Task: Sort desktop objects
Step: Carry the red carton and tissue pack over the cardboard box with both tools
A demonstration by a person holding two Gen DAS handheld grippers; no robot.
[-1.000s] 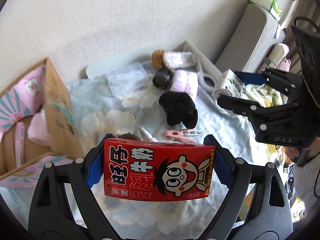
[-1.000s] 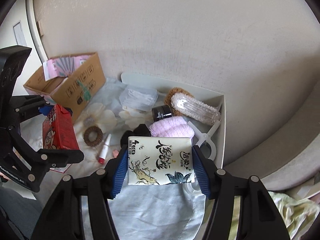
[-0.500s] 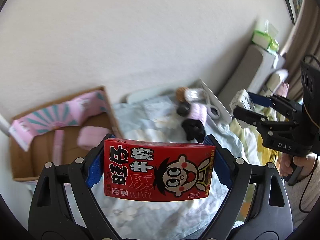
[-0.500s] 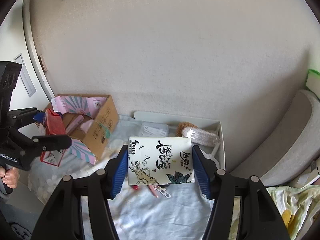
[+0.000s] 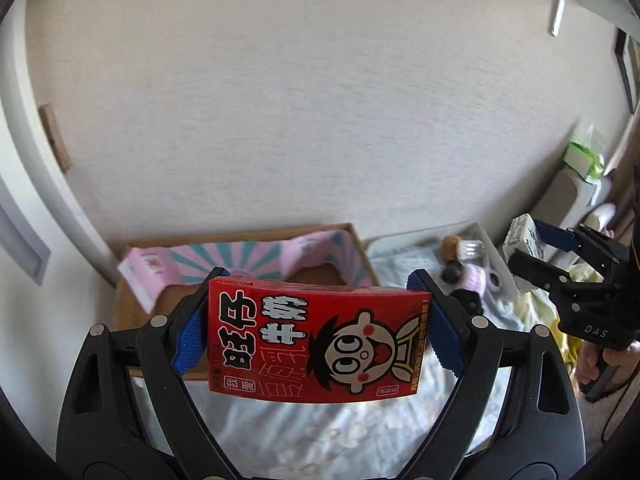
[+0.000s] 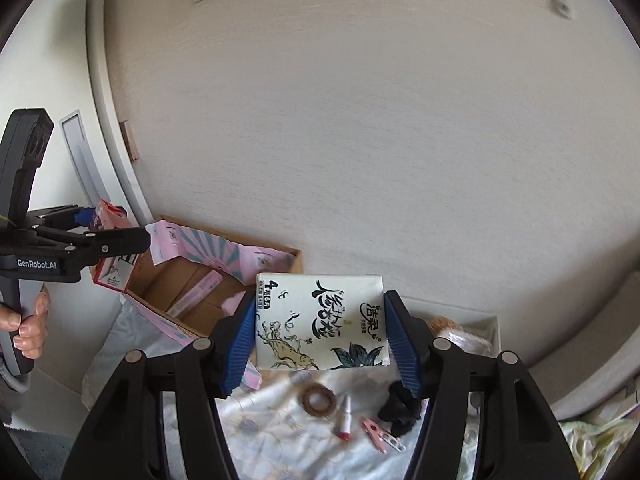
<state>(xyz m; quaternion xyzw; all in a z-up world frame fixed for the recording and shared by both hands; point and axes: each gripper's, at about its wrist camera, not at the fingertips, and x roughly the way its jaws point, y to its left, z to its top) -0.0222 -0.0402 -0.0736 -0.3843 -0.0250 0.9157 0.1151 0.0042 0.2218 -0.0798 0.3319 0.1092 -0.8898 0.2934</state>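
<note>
Gripping red milk carton (image 5: 318,340) in left claw (image 5: 318,328), angled downward

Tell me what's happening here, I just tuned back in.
A person is sorting with a gripper in each hand. The left gripper is shut on a red milk carton, held in the air in front of the open cardboard box. The right gripper is shut on a white tissue pack. A hair ring, lipstick, clothespin and black cloth remain on the floral sheet.

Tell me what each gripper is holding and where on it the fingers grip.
The left gripper holds a red milk carton by its two short ends. The right gripper holds a white tissue pack by its two side edges.
</note>
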